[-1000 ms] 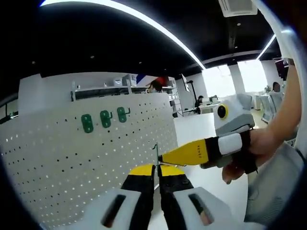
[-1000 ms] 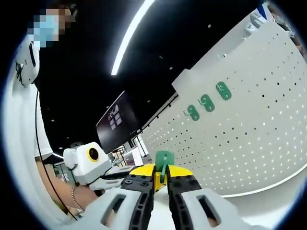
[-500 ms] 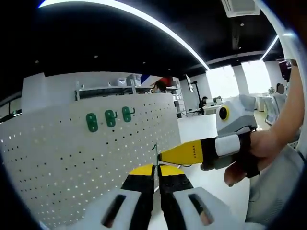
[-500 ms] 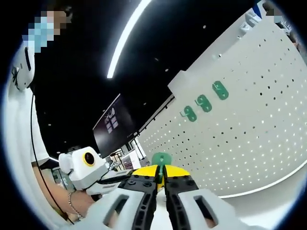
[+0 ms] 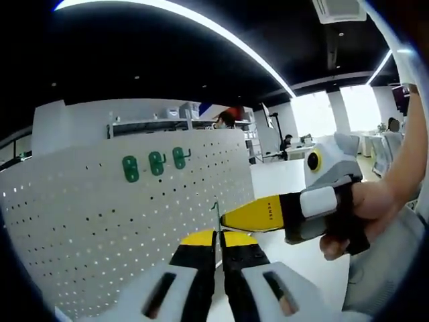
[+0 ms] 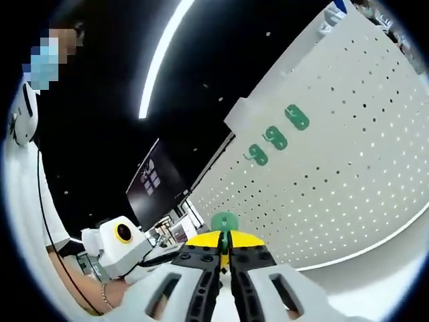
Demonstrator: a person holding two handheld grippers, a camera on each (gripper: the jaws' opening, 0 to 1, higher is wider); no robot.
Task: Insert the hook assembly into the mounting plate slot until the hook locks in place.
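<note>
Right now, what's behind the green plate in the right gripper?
Behind the green plate held by the right gripper is the white pegboard, carrying three green hooks. Holes directly behind it are covered.

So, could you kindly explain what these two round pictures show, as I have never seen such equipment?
There is no robot here. A person holds a hand tool with two jaws in each hand, and a fisheye camera rides on each tool, looking out along its jaws.

In the left gripper view, the left gripper rises from the bottom, jaws shut on a thin metal hook. The right gripper reaches in from the right, held by a hand.

In the right gripper view, the right gripper has its jaws shut on a green mounting plate.

Ahead stands a white pegboard with three green plates already hung on it. The surroundings look like an office.
</note>
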